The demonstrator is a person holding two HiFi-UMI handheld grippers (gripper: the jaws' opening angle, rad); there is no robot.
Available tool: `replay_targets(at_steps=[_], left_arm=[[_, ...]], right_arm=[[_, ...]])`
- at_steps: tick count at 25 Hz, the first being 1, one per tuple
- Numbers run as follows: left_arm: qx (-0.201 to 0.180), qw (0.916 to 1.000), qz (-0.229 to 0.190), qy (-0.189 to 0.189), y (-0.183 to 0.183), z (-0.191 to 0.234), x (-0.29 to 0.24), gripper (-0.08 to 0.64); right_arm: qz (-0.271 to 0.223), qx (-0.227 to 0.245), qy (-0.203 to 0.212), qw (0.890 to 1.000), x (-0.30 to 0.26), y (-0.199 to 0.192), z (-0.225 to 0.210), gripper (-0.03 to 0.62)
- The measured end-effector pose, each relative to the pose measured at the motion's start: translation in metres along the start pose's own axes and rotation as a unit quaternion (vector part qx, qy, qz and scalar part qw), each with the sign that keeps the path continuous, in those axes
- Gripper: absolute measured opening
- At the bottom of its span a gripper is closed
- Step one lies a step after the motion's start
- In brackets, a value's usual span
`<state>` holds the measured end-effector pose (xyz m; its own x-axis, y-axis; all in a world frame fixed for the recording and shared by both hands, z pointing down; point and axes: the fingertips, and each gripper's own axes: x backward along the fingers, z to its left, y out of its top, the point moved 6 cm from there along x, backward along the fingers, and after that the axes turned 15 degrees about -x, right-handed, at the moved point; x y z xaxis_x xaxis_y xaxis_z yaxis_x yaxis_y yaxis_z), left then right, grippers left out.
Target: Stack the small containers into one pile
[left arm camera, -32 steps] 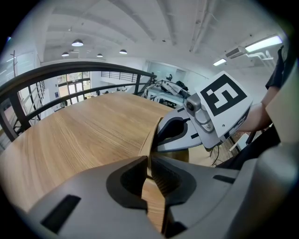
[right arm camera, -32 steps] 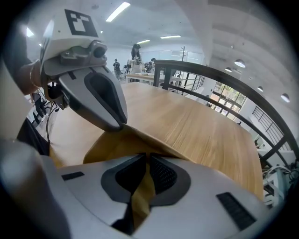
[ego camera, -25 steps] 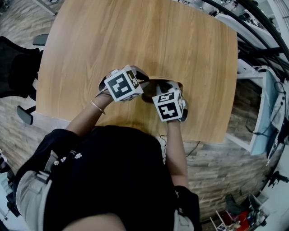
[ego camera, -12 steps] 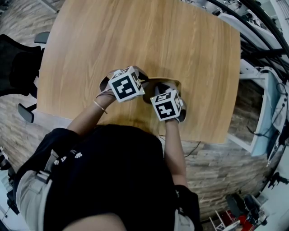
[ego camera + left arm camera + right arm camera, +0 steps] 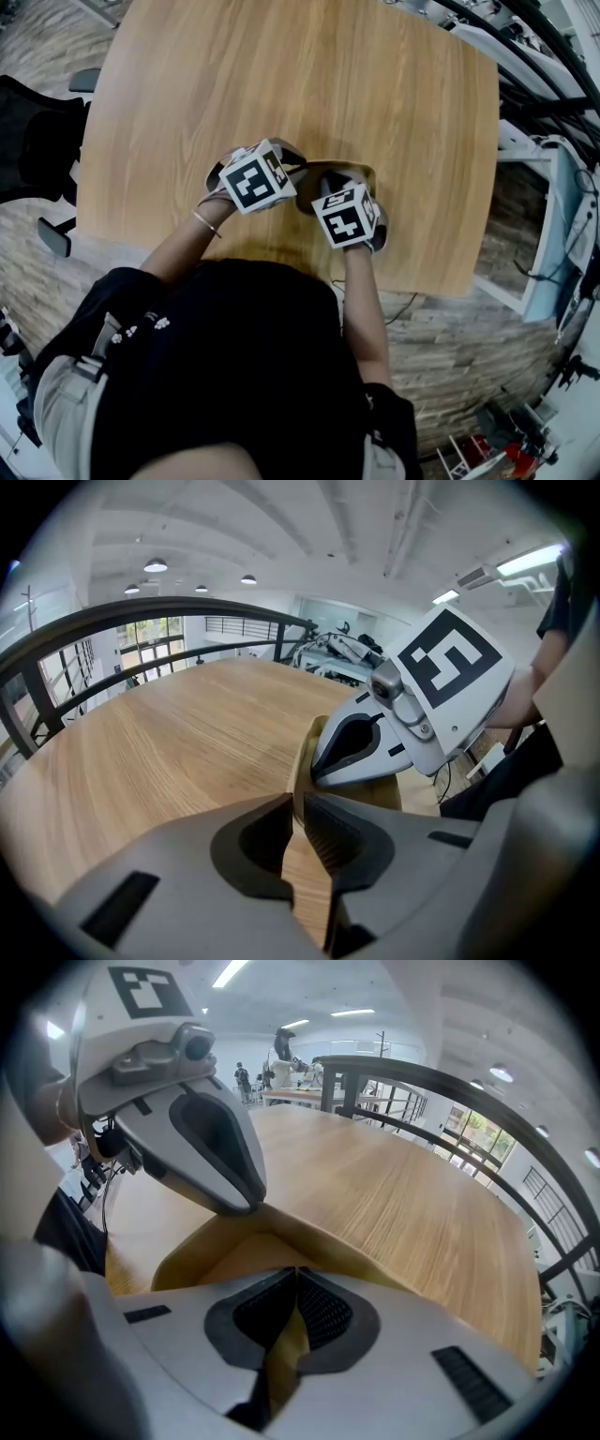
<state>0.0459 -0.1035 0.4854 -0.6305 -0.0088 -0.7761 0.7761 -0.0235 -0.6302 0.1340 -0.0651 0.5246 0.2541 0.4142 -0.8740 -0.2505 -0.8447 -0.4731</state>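
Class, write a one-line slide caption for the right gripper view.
Right tool pinches the near wall of a tan container, left tool holds the far rim, wooden table beyond.

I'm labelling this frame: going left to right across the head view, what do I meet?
Black chair → left gripper → right gripper → light blue panel. The tan container overlaps both grippers, so its place is unclear.

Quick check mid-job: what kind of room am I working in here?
Probably a lab or workshop rather than a home: a large wooden table, cable bundles along its right side, a black office chair at left, and ceiling strip lights.
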Motion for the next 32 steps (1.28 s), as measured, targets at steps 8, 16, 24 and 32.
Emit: replay_targets(at_steps=[8,16,24,32], left_arm=[[0.018,0.9992,-0.035,0.007,-0.003,0.003,-0.001,0.04],[0.033,0.9952,-0.077,0.051,0.0,0.007,0.026,0.038],[0.064,0.9899,-0.115,0.053,-0.009,-0.006,0.045,0.038],[0.065,0.9873,-0.138,0.043,0.001,-0.021,0.059,0.038]], right_arm=[[0.006,0.0,-0.001,1.0,-0.002,-0.003,-0.003,0.026],[-0.027,0.022,-0.015,0.999,0.003,-0.004,-0.004,0.028],[-0.116,-0.049,0.023,0.992,0.041,0.013,-0.007,0.028],[-0.199,-0.097,0.052,0.974,0.082,0.026,-0.011,0.026]])
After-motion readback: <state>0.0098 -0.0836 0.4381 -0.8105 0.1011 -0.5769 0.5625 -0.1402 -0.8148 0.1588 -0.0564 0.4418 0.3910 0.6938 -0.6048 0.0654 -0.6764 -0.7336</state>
